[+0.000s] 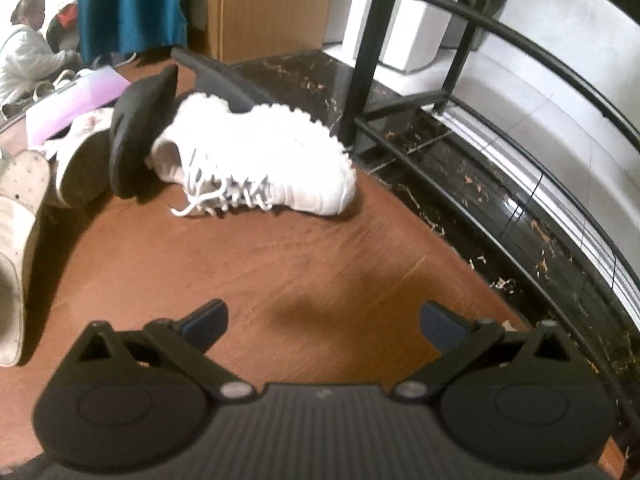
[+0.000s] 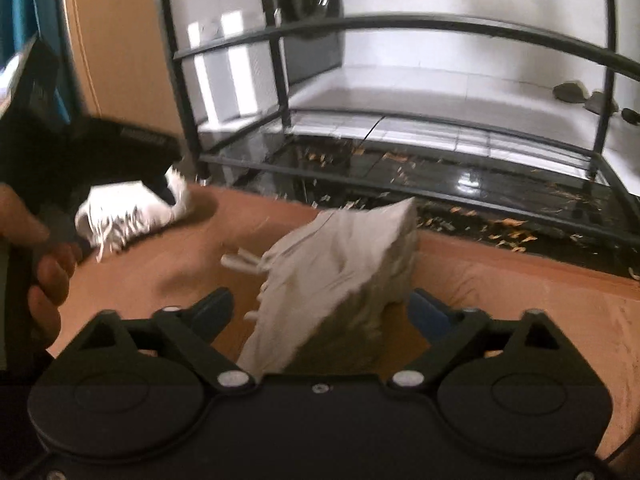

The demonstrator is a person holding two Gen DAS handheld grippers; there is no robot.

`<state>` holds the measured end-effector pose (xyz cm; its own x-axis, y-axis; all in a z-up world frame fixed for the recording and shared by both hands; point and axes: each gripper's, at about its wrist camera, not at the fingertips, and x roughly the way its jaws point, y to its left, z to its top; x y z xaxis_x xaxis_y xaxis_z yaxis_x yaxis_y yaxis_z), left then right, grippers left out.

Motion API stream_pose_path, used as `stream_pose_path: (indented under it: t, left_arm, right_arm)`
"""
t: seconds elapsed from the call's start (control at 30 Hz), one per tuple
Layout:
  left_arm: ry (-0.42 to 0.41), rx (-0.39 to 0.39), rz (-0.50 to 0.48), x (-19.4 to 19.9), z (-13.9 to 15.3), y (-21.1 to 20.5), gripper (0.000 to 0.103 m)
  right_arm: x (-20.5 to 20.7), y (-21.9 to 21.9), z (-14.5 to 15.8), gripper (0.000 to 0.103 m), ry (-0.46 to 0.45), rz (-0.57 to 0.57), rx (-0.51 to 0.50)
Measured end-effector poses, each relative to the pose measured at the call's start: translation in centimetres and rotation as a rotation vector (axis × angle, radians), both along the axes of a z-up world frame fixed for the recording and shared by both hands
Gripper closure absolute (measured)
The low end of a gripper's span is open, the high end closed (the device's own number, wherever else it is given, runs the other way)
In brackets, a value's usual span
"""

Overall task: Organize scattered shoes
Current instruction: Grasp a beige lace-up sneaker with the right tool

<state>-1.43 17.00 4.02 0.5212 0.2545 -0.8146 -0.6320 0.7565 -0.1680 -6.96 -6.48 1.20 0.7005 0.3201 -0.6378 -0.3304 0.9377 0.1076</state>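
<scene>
Nearest the right wrist camera, the right gripper [image 2: 322, 312] has a grey-white sneaker [image 2: 340, 276] tilted between its wide-spread fingers; motion blur hides whether the pads press on it, so I cannot tell if it is gripped or loose. Its fabric looks creased and its sole ridged, with pale laces sticking out to the left. It sits over a brown wood-grain floor [image 2: 520, 292].

That same view alone shows a hand [image 2: 38, 256] at the left edge holding the left gripper's black body, and beyond it the white sneaker [image 2: 128, 216] partly covered.

From the left wrist camera, the left gripper [image 1: 322, 320] is released, fingers far apart over bare floor with nothing between them. Only here does the white sneaker [image 1: 256, 164] show whole: lying on its side, toothed sole, loose white laces. Just beside it a black shoe [image 1: 138, 140] stands on edge, and further left two or three more pale shoes [image 1: 20, 216] lie overlapping, soles up; the count is unclear. A lilac box [image 1: 76, 100] lies behind them.

Both views show one black metal rack [image 2: 400, 28] with thin wire shelves, standing on glossy black speckled stone.
</scene>
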Motion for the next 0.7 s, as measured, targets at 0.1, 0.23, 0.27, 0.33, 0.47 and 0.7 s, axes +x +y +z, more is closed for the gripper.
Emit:
stream_pose_path:
  t: [0.1, 0.23, 0.27, 0.33, 0.47, 0.7]
  left_arm:
    - [0.006, -0.007, 0.001, 0.5, -0.5, -0.2, 0.001]
    - [0.020, -0.014, -0.004, 1.1, -1.1, -0.4, 0.001]
    - [0.020, -0.013, -0.005, 1.1, -1.2, -0.4, 0.001]
    - [0.021, -0.012, -0.007, 1.2, -1.3, -0.4, 0.001]
    - [0.024, -0.015, -0.016, 1.3, -1.4, -0.5, 0.001]
    - [0.021, -0.011, -0.030, 1.3, -1.2, -0.8, 0.001]
  right_arm:
    - [0.8, 1.8, -1.0, 0.015, 0.028, -0.006, -0.059]
    - [1.8, 3.1, -1.8, 0.028, 0.067, -0.015, -0.134]
    - [1.8, 2.8, -1.8, 0.031, 0.074, -0.026, -0.115]
    - [1.8, 2.0, -1.8, 0.037, 0.089, -0.052, -0.067]
    - [1.4, -1.9, -1.8, 0.040, 0.143, -0.168, 0.146]
    - [-0.5, -9.2, -1.8, 0.042, 0.218, -0.385, 0.380]
